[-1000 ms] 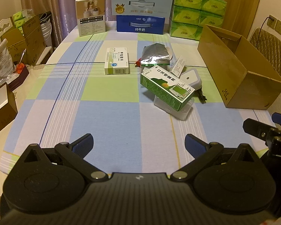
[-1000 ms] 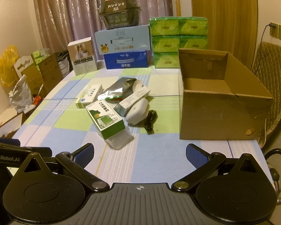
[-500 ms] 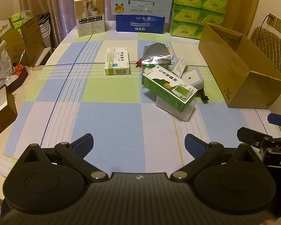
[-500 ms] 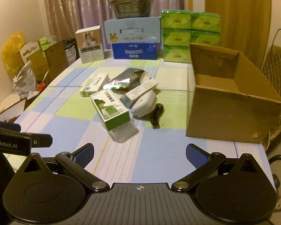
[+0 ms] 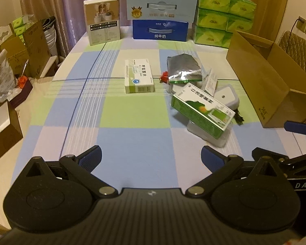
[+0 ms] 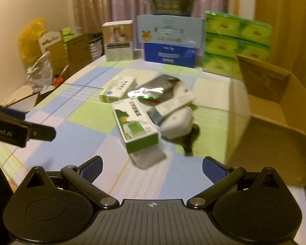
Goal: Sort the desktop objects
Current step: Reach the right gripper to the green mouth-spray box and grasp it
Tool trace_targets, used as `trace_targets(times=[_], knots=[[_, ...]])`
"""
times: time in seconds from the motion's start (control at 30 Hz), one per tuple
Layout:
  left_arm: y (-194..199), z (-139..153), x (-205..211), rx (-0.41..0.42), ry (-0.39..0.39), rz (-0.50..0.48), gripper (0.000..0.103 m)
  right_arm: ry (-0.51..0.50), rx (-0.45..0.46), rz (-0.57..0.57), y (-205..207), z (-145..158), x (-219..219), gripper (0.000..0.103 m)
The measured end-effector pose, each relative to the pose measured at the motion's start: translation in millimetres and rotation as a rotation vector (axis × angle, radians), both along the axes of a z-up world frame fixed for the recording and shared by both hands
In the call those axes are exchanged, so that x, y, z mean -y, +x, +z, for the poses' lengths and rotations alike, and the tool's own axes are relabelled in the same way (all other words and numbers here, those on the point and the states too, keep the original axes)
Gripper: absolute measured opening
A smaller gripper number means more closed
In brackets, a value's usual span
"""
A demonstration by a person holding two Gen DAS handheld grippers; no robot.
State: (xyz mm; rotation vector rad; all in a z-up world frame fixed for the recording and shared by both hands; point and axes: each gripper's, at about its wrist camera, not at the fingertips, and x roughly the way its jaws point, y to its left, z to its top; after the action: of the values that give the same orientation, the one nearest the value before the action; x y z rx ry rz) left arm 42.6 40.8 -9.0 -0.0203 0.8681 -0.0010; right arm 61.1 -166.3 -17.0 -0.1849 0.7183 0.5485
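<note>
A pile lies mid-table: a green-and-white carton (image 5: pixel 203 110) (image 6: pixel 135 125) tilted on a clear plastic case (image 5: pixel 211 134) (image 6: pixel 149 158), a white charger (image 5: pixel 227 98) (image 6: pixel 176 125) with a black cable (image 6: pixel 190 140), a silver foil pouch (image 5: pixel 183 70) (image 6: pixel 157 86) and a slim white box (image 6: pixel 174 104). A white-green medicine box (image 5: pixel 138 79) (image 6: pixel 117 89) lies apart to the left. An open cardboard box (image 5: pixel 269 81) (image 6: pixel 275 110) stands on the right. My left gripper (image 5: pixel 151 157) and right gripper (image 6: pixel 152 166) both stand open and empty, short of the pile.
Milk cartons (image 5: pixel 161 17), green tissue packs (image 5: pixel 224 20) and a white product box (image 5: pixel 103 20) line the table's far edge. Cardboard boxes and bags (image 5: pixel 14 51) crowd the floor at left. A chair (image 5: pixel 299 51) stands behind the cardboard box.
Both grippers have moved forward towards the pile, which looms larger. The right view is blurred by this motion. Nothing on the table has shifted.
</note>
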Motion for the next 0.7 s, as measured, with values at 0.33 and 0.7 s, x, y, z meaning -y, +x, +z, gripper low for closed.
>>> trace_targets(times=[0.33, 0.7], knots=[[36.4, -11.7, -11.0, -0.018, 0.034, -0.021, 0.102, -0.025, 0.032, 0.139, 47.3, -13.2, -39.4, 0.096], [52.6, -18.2, -14.5, -0.029, 0.014, -0.025, 0.102, -0.092, -0.053, 0.216, 80.6, -50.4, -55.0, 0.083]])
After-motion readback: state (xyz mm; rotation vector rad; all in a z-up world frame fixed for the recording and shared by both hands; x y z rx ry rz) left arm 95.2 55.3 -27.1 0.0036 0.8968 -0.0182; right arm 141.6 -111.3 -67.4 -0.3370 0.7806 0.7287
